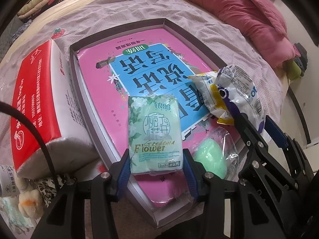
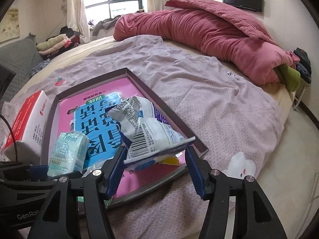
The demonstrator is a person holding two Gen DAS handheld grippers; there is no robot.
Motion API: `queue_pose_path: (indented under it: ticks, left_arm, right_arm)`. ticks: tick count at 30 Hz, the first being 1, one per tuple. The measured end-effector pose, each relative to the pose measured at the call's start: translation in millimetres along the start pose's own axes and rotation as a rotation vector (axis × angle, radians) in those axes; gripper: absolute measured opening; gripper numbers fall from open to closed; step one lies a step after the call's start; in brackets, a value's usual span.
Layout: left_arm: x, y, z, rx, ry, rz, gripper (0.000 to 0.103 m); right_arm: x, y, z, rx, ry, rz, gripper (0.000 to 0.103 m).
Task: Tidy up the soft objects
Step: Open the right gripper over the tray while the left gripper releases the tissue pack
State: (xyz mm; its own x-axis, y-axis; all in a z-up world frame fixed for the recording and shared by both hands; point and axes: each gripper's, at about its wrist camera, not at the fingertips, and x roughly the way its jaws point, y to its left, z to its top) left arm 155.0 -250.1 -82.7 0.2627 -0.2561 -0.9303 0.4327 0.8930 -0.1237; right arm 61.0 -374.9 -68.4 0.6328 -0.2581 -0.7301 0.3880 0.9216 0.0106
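Blue-padded left tool [image 1: 156,164] pinches a green tissue pack [image 1: 155,133] upright over a shallow tray [image 1: 72,63] on the bed [image 2: 219,99]. Right tool [image 2: 155,159] stands spread around a crumpled white snack bag [image 2: 145,127], its pads clear of the bag. Beneath lie a pink book [image 1: 139,63], a green soap [image 1: 211,159] and, beside the tray, a red-and-white tissue box [image 1: 39,99].

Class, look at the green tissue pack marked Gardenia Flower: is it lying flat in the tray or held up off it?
Held up. The left gripper clamps the green tissue pack by its lower end, and the right wrist view shows it upright above the tray.
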Motion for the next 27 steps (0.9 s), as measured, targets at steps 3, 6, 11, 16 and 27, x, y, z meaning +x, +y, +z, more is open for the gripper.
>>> queue_pose_path:
  ticks: [3, 6, 11, 16, 27]
  left_arm:
    - [0, 0, 0, 0.003, -0.002, -0.001, 0.049]
    - [-1, 0, 0, 0.004, -0.002, -0.004, 0.049]
    - [-2, 0, -1, 0.006, -0.002, -0.024, 0.050]
    - [-8, 5, -3, -0.013, -0.025, -0.064, 0.055]
    - [-25, 10, -6, -0.033, -0.072, -0.091, 0.057]
  right_arm:
    - [-5, -2, 0, 0.010, -0.026, 0.003, 0.064]
    - [-17, -6, 3, 0.037, -0.086, 0.009, 0.073]
    - [-27, -14, 6, 0.076, -0.128, 0.011, 0.074]
    - [-29, -19, 5, 0.111, -0.127, 0.025, 0.074]
    - [-34, -19, 5, 0.115, -0.145, 0.025, 0.074]
